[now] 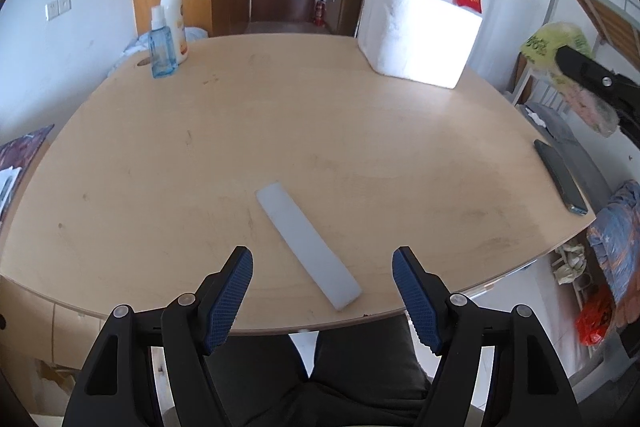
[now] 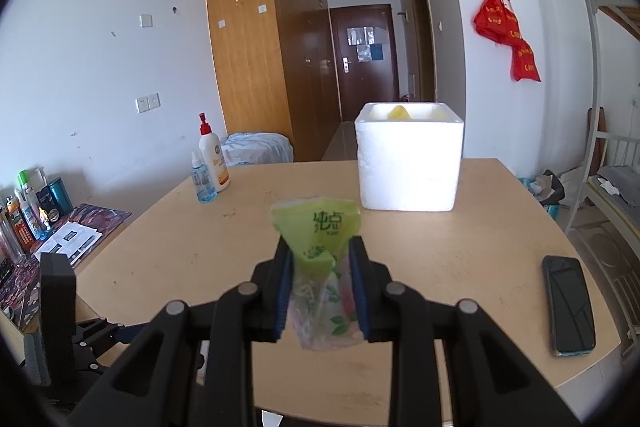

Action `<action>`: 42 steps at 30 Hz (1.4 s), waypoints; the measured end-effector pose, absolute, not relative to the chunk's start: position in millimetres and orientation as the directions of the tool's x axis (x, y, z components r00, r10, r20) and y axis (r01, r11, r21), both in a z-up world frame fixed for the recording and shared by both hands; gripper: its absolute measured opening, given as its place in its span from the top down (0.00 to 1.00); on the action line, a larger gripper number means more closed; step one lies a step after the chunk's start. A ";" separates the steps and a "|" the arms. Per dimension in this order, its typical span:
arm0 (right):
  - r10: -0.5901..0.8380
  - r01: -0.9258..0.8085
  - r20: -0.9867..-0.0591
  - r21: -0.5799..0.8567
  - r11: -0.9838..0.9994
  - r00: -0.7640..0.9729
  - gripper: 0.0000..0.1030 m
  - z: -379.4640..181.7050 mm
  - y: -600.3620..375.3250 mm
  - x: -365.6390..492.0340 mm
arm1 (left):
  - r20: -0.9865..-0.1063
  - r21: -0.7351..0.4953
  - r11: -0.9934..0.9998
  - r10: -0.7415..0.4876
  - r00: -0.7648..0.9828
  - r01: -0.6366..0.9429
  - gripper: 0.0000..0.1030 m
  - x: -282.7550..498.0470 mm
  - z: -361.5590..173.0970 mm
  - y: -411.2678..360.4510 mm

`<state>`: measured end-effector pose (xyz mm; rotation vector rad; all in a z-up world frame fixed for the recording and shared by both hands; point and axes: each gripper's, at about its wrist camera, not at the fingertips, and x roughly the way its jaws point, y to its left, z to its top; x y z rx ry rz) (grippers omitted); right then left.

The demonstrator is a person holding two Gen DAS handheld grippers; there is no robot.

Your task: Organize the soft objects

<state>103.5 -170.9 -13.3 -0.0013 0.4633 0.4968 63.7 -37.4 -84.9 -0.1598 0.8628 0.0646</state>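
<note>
1. A flat, pale grey-white rectangular foam strip [image 1: 308, 245] is seen lying on the table just ahead of the left gripper [image 1: 322, 267], between the lines of its two spread blue-padded fingers [image 1: 230, 297]; nothing is held between them.
2. The strip's long axis is set diagonally to the fingers, running from the far left to the near right, with its near end close to the table's front edge. A turn of the wrist is judged necessary if the strip is to be pinched across its narrow width.
3. The left gripper is judged the nearer to the strip; the right gripper [image 2: 322, 287] is occupied, its fingers pinched on a soft green-and-clear plastic packet [image 2: 320, 267] held above the table.
4. A white square foam box [image 2: 408, 163] is found at the far side of the table, open at the top with something yellow inside; it is judged the likely place for the soft things.
5. The surface is a light wooden table [image 1: 360, 147], bearing a blue clear spray bottle [image 1: 162, 47], a white pump bottle with a red top [image 1: 174, 23] and a dark phone [image 2: 568, 307] near its right edge.
6. Beyond, a wooden wardrobe, a dark door, red bags on a wall hook and a metal bunk frame are seen.
</note>
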 end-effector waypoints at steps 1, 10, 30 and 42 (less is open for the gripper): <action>0.459 -0.459 -0.429 0.109 0.882 0.778 0.70 -13.3 -170.9 103.8 | -0.765 -0.116 0.985 -0.009 0.644 -0.125 0.29 66.4 -87.1 -37.1; 0.458 -0.457 -0.434 0.113 0.882 0.776 0.70 -16.8 -173.3 104.8 | -0.799 -0.092 0.983 0.021 0.601 -0.156 0.29 80.1 -102.5 -36.5; 0.450 -0.447 -0.444 0.119 0.887 0.774 0.70 -20.2 -179.8 105.5 | -0.808 -0.066 0.982 0.052 0.586 -0.178 0.73 95.4 -113.1 -37.5; 0.446 -0.441 -0.447 0.121 0.889 0.776 0.70 -21.1 -177.4 110.0 | -0.725 -0.095 0.989 0.010 0.688 -0.114 0.95 92.4 -93.8 -36.9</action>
